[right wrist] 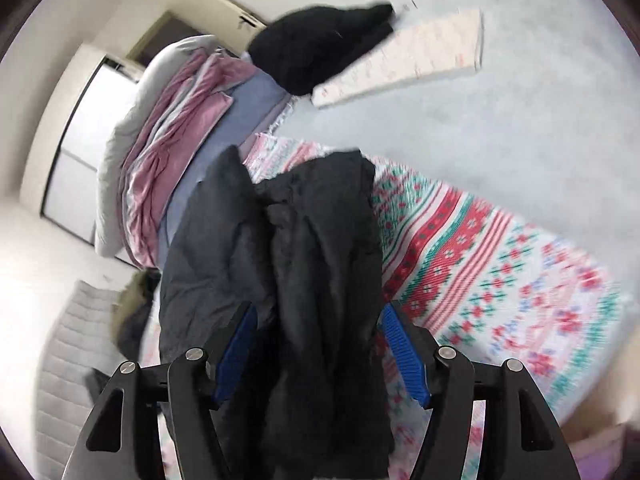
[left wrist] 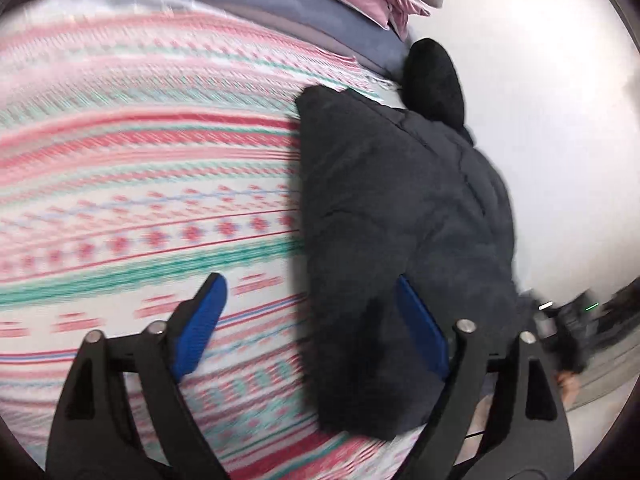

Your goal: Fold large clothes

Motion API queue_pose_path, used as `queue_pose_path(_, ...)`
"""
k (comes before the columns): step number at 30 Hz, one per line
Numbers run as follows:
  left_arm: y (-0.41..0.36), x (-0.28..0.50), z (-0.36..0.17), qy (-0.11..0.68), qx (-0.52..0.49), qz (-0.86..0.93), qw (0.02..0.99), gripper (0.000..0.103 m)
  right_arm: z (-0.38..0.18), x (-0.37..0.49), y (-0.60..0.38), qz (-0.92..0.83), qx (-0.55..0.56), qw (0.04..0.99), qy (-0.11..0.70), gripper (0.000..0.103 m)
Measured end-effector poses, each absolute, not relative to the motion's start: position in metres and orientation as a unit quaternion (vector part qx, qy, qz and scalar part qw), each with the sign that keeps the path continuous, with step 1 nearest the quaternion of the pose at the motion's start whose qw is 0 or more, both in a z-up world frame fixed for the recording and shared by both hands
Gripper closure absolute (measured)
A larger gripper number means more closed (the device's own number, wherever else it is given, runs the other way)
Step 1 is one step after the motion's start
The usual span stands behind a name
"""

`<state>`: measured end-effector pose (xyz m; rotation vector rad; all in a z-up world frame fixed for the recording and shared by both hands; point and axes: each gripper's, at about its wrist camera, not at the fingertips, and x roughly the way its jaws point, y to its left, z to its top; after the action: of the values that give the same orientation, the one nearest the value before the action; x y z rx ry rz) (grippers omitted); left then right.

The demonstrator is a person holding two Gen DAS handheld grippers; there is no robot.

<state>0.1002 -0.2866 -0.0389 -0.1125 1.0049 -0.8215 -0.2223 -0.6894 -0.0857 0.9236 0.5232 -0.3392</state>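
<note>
A dark padded jacket [left wrist: 400, 200] lies folded lengthwise on a bed covered by a pink, red and green patterned spread [left wrist: 140, 180]. My left gripper [left wrist: 316, 320] stands wide open over the jacket's near end. Its right pad is at the jacket's edge and its left pad [left wrist: 208, 320] hovers over the spread. In the right wrist view the jacket [right wrist: 320, 240] runs away from me in a long strip. My right gripper [right wrist: 320, 352] is open astride that strip, with fabric between the blue pads [right wrist: 404, 356] but not squeezed.
A black garment [right wrist: 320, 44] lies beyond the jacket, next to a folded patterned cloth [right wrist: 420, 52]. Piled pink and grey bedding [right wrist: 172, 140] sits at the bed's far left. White cupboard doors [right wrist: 80, 140] and a grey mat [right wrist: 72, 360] are to the left.
</note>
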Motion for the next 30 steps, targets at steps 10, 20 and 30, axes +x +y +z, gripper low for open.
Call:
queue_pose_path(10,-0.260,-0.012,-0.020,0.427,0.089,-0.304,0.847,0.003,-0.046,-0.260,-0.565,-0.249,0.233,0.887,0.311,0.019)
queue_pose_path(20,-0.265,-0.078,-0.045,0.392,0.075,-0.265,0.878,0.002,-0.071,-0.256,-0.487,-0.285,0.135,0.872,0.375,0.017)
queue_pose_path(30,-0.275,-0.079,-0.076,0.425,0.079,-0.269,0.860,0.002,-0.094,-0.251,-0.468,-0.309,0.110,0.861,0.389,0.017)
